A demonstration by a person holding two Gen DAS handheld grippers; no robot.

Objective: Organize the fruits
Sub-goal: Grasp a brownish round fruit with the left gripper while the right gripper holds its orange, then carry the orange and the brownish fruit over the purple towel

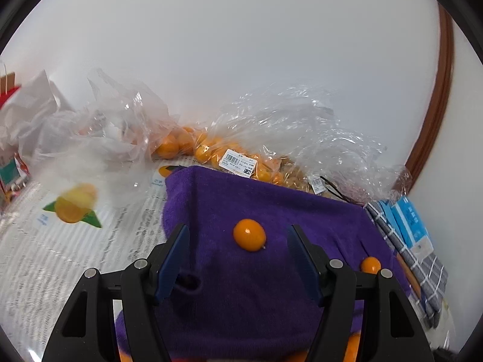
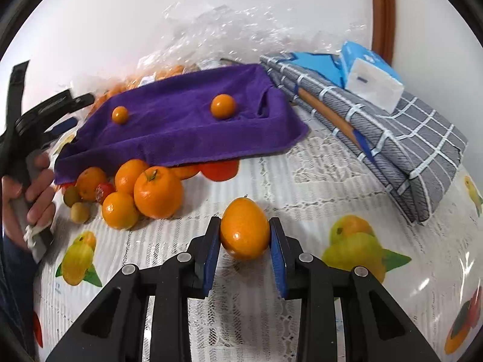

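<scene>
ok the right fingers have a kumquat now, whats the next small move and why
Probably carry the kumquat held by the right gripper up onto the purple towel and set it beside the two small kumquats already there. The bigger oranges sit grouped off the towel, so the small fruit seem to belong on top.
</scene>
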